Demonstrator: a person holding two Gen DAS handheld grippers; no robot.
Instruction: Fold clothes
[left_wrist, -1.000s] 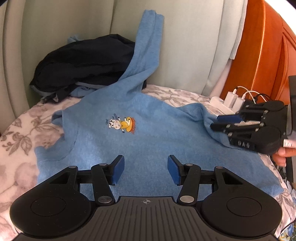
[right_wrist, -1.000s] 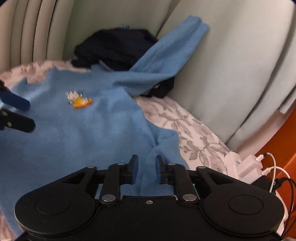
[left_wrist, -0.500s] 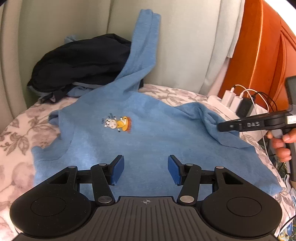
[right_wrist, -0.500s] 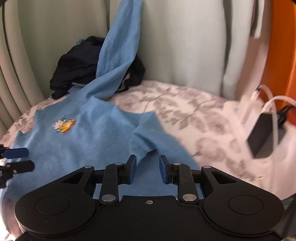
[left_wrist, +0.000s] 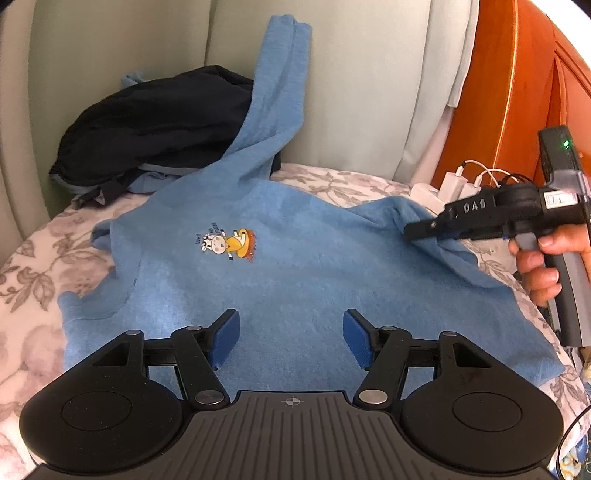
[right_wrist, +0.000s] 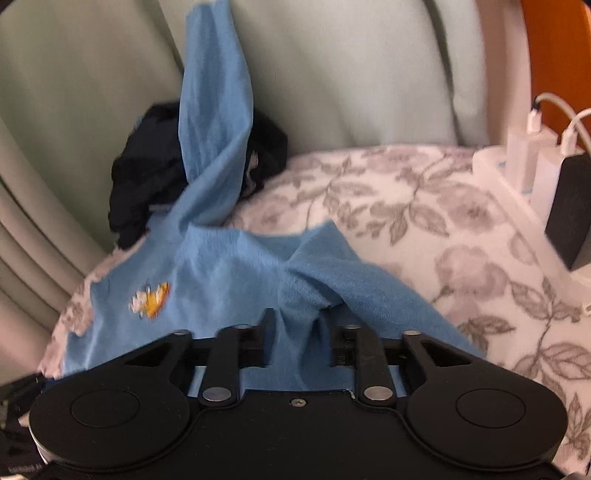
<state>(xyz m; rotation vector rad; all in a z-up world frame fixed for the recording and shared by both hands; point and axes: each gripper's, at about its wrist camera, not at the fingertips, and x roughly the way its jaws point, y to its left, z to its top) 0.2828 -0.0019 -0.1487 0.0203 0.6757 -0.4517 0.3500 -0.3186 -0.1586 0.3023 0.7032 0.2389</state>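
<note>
A light blue sweatshirt with a small cartoon print lies spread on the floral bed. One sleeve runs up against the green headboard cushion. My left gripper is open and empty, low over the shirt's near part. My right gripper has a bunched fold of the shirt's right sleeve between its fingers, which stand slightly apart. In the left wrist view the right gripper sits at the shirt's right sleeve, with a hand on its handle.
A dark navy garment is heaped at the back against the green cushions. White chargers and cables sit on a power strip at the right, by the orange wooden headboard. Floral bedding surrounds the shirt.
My right gripper turned and moved onto the right sleeve, and cloth now sits bunched between its fingers. My left gripper stayed open and drifted only slightly.
</note>
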